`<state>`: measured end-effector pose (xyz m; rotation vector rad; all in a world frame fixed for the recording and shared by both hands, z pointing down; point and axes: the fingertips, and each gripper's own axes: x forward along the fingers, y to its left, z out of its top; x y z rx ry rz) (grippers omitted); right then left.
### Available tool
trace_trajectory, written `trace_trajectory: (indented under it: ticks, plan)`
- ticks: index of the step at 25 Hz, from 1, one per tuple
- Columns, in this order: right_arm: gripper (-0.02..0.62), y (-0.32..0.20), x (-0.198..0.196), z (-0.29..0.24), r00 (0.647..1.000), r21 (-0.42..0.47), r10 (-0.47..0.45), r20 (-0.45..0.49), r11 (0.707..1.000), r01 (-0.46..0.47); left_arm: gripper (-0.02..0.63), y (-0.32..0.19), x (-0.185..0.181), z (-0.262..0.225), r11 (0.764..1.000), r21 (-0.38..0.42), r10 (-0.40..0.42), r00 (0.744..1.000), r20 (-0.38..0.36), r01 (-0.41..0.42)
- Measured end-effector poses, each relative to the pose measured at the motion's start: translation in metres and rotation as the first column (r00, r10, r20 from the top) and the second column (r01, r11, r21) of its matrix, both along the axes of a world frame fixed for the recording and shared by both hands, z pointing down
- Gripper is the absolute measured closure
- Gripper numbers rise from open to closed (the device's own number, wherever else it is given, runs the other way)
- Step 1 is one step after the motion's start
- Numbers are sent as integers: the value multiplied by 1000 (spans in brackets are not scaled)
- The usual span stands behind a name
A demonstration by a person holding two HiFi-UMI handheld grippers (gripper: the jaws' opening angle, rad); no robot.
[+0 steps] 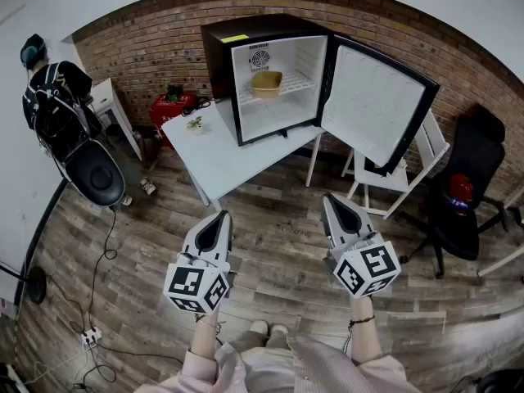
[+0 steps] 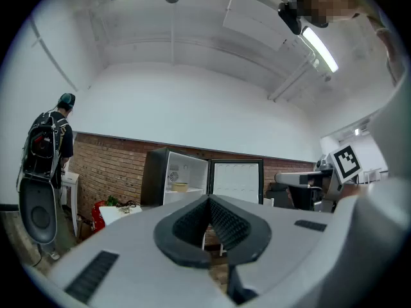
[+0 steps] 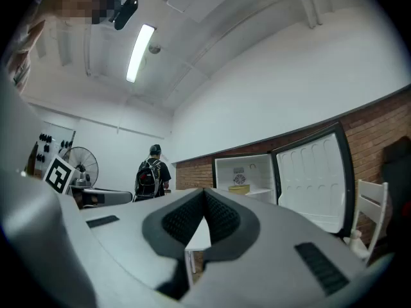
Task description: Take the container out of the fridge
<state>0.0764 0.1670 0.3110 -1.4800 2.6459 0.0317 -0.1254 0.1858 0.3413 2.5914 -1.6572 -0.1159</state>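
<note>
Risk: jaws reaching the tan container (image 1: 266, 83) closed would shove it deeper along the wire shelf; the swung-out door (image 1: 378, 105) could snag the right gripper (image 1: 334, 203). Left gripper (image 1: 219, 219) and right alike: jaws together, empty. Location: container inside the open mini fridge (image 1: 219, 64) at the white table's (image 1: 214, 160) far right corner, well beyond both grippers, ahead and roughly between them; seemingly a shallow tub.
</note>
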Motion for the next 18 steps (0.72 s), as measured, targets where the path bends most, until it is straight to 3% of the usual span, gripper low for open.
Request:
trace_trajectory:
  ticks: [13, 18]
  plan:
    - [592, -8, 22, 23, 999, -41, -31, -7, 999, 31, 615, 4, 25, 10, 1000, -22, -20, 1000, 4, 20]
    - [507, -14, 23, 24, 999, -48, -40, 13, 998, 41, 615, 3, 27, 14, 999, -31, -30, 1000, -1, 30]
